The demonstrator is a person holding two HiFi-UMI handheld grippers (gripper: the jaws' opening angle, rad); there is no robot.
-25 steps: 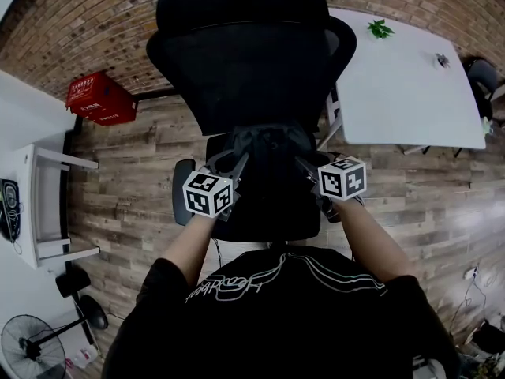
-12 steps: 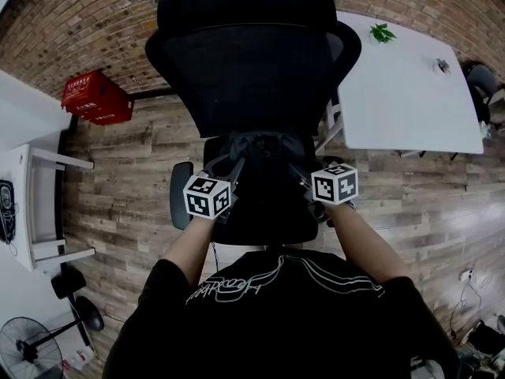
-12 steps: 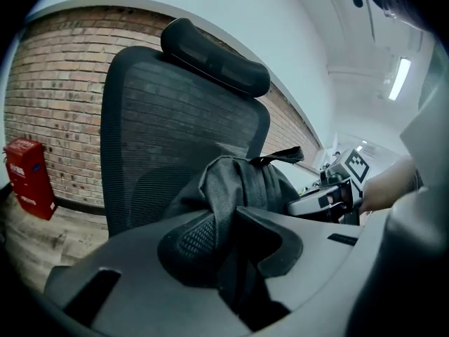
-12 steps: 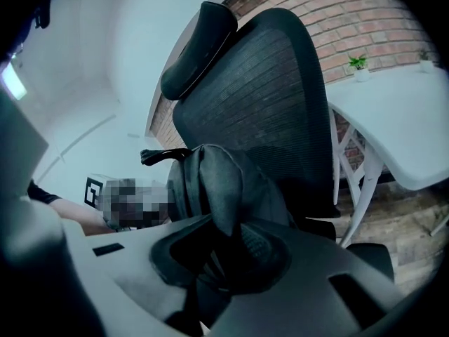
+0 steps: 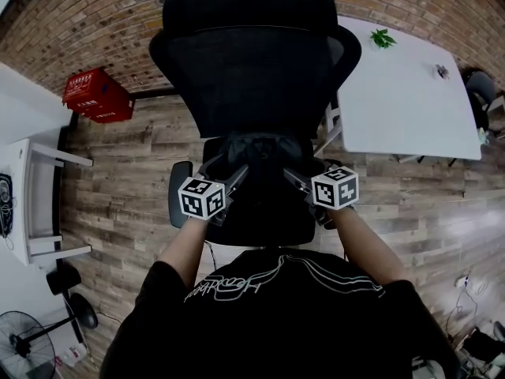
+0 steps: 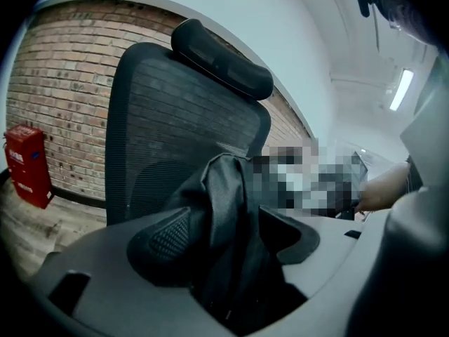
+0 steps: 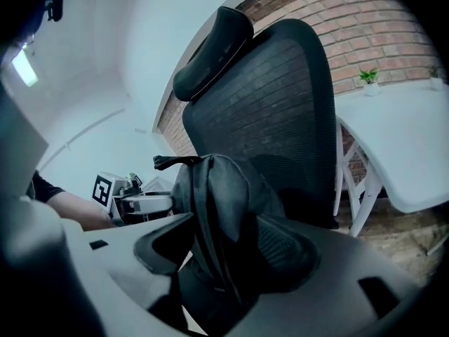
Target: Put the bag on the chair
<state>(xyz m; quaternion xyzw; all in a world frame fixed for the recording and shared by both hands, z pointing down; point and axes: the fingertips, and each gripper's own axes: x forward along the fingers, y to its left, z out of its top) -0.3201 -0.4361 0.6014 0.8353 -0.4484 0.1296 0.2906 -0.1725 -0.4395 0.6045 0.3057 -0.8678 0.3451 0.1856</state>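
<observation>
A black bag [image 5: 264,150] stands on the seat [image 5: 268,221] of a black mesh office chair [image 5: 252,61], against the backrest. My left gripper [image 5: 227,170] is at the bag's left side and my right gripper [image 5: 293,176] at its right. In the left gripper view the jaws of the left gripper [image 6: 228,232] are opening, with a fold of the bag [image 6: 226,188] still between them. In the right gripper view the jaws of the right gripper [image 7: 223,248] are opening too, around a strap edge of the bag [image 7: 228,188]. The pads stand off the fabric.
A white table [image 5: 402,85] with a small plant [image 5: 383,35] stands right of the chair. A red crate [image 5: 99,97] lies on the wooden floor at the left, by a brick wall. A white rack [image 5: 35,204] and a fan [image 5: 24,346] are at the far left.
Both grippers' jaws have spread wider around the bag. The hands have shifted slightly back toward me. The bag stays on the seat.
</observation>
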